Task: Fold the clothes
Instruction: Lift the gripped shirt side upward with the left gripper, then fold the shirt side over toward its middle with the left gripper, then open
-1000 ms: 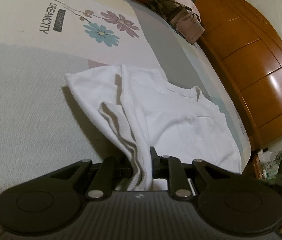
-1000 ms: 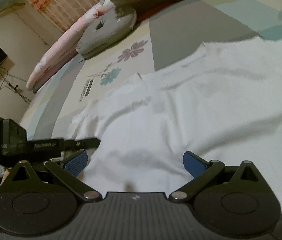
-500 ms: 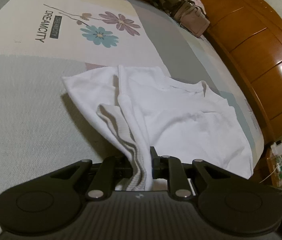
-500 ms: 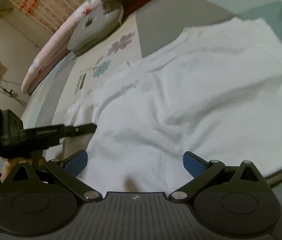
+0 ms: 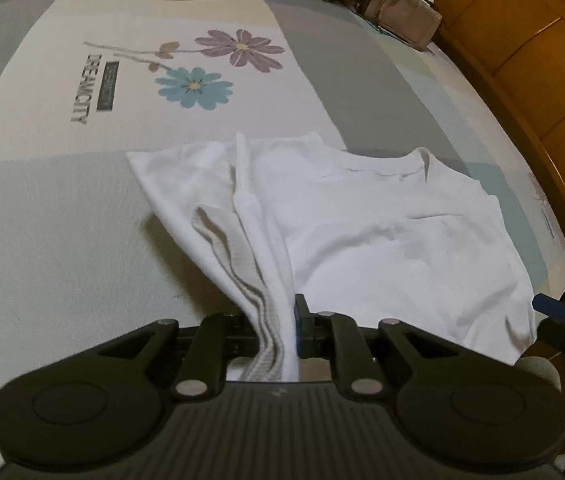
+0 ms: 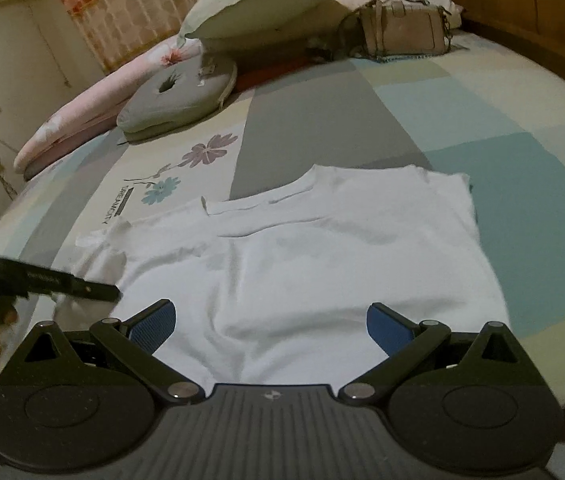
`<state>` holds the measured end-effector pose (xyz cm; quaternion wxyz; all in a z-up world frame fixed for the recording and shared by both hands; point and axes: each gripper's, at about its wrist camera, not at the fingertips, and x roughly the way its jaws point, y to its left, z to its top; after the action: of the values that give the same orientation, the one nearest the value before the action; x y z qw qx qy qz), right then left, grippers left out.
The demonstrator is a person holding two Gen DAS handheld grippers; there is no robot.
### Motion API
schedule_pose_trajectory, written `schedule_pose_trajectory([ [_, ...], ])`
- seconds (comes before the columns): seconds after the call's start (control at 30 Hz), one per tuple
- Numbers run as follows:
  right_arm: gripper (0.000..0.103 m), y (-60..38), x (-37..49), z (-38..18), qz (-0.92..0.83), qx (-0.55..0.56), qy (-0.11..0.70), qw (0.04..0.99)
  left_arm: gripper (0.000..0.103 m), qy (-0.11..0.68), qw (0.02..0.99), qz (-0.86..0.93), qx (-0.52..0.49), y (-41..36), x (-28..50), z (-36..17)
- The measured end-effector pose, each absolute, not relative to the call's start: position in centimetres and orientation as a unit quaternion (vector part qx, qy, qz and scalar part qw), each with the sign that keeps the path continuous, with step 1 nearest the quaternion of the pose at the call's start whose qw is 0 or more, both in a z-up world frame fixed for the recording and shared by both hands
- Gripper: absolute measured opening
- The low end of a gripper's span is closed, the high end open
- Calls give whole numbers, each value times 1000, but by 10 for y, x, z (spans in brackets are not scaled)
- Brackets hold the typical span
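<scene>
Your views now take in more of the patchwork bed sheet (image 6: 482,120) than a second ago. The white T-shirt (image 6: 322,264) lies on it, collar toward the pillows. Your left gripper (image 5: 276,330) is closing on its bunched ribbed hem; your right gripper (image 6: 270,326) stands apart, empty

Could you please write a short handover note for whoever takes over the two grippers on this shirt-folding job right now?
Left gripper: jaws closing on a bunched ribbed edge of the white shirt, which is pinched between them and lifted off the bed.
Right gripper: open, nothing between the pads, hovering over the near edge of the shirt.
The shirt lies mostly flat on the bed, neckline towards the pillows, with the left side drawn up into a ridge.
Done: one edge gripped and raised.
Left: no finished fold shows yet; the raised side probably goes across the body next, then the remaining folds.
</scene>
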<state>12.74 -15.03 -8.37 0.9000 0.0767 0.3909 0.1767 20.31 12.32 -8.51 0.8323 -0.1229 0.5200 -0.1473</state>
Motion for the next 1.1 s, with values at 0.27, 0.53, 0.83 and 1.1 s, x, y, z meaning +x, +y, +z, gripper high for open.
schedule_pose_trajectory([
  [0.27, 103, -162, 124, -89, 171, 37, 373, 911, 12, 526, 830, -157, -101, 94, 210, -47],
  [0.53, 103, -191, 116, -84, 170, 63, 347, 920, 12, 536, 825, -160, -77, 52, 218, -18],
  [0.83, 103, -227, 106, -78, 176, 106, 316, 926, 12, 538, 825, -166, -48, -7, 219, 0],
  [1.1, 103, -262, 95, -79, 170, 138, 295, 930, 12, 541, 826, -155, -38, -55, 228, 10],
])
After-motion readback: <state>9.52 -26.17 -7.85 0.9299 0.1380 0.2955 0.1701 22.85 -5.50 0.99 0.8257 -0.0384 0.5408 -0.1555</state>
